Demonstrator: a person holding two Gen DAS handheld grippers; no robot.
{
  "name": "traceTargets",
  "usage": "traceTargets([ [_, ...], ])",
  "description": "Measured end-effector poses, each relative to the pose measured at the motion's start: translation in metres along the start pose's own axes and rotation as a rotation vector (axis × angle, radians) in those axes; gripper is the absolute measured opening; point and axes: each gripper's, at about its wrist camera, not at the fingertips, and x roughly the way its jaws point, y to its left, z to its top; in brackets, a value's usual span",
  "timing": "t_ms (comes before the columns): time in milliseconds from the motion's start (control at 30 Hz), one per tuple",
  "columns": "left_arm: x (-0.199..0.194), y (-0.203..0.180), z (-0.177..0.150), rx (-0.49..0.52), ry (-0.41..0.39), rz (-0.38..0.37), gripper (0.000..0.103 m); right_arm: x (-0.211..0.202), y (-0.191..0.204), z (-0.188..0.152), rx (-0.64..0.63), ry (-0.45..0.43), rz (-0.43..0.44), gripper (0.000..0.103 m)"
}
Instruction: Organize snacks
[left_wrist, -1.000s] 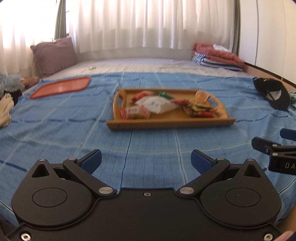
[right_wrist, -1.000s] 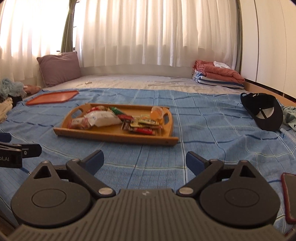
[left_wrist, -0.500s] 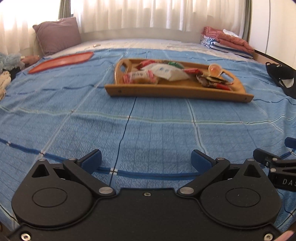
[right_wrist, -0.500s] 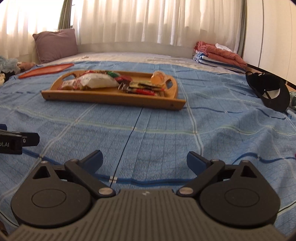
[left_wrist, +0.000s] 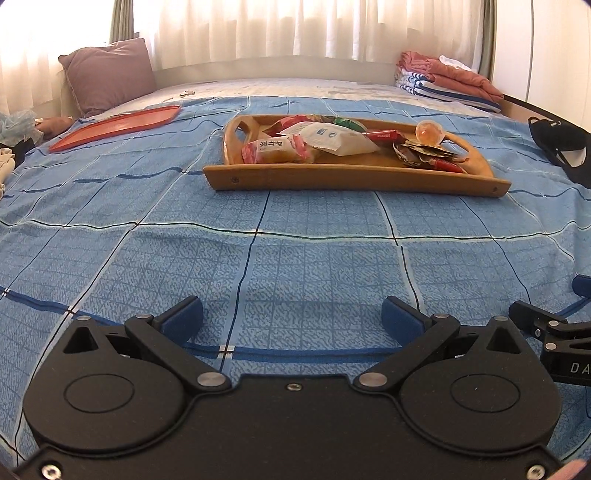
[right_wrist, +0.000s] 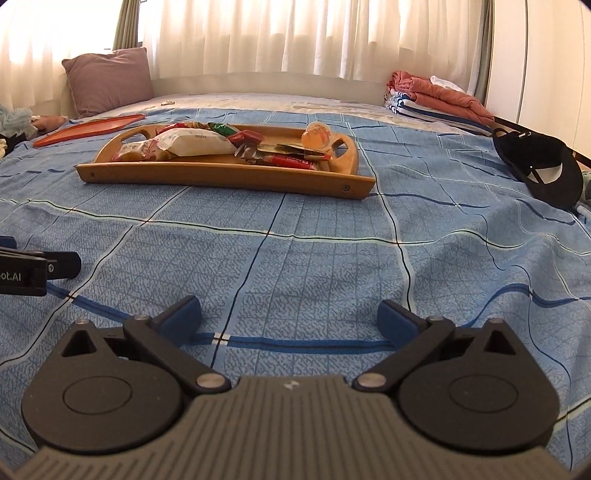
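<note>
A wooden tray (left_wrist: 354, 181) (right_wrist: 221, 173) lies on the blue checked bedspread ahead of both grippers. It holds several snacks: a white packet (left_wrist: 328, 136) (right_wrist: 192, 142), a pink-red packet (left_wrist: 277, 149), red and green wrappers, flat sachets (right_wrist: 291, 157) and a clear jelly cup (left_wrist: 428, 131) (right_wrist: 317, 133). My left gripper (left_wrist: 291, 317) is open and empty, low over the bedspread, well short of the tray. My right gripper (right_wrist: 290, 315) is open and empty, likewise short of the tray. Each gripper shows at the edge of the other's view.
An orange-red tray (left_wrist: 114, 123) (right_wrist: 88, 129) lies far left. A purple pillow (left_wrist: 107, 74) leans at the back left. Folded towels (left_wrist: 447, 81) (right_wrist: 439, 98) are stacked at the back right. A black cap (right_wrist: 539, 166) (left_wrist: 561, 147) lies right of the wooden tray.
Both grippers have moved forward and lower toward the wooden tray, which now looks nearer and larger. Both stay open and empty.
</note>
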Motion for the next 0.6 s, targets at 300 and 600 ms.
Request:
traceTargets([
  [300,-0.0001,0.0013,0.0002,-0.004,-0.001,-0.006,0.103,0.0017,-0.0012,0.0008,0.002,0.01,0.008,0.103],
  [600,0.0008,0.0008,0.0018,0.002,0.012,-0.005,0.103,0.0025,-0.0005,0.0013,-0.002,0.017,0.008,0.103],
])
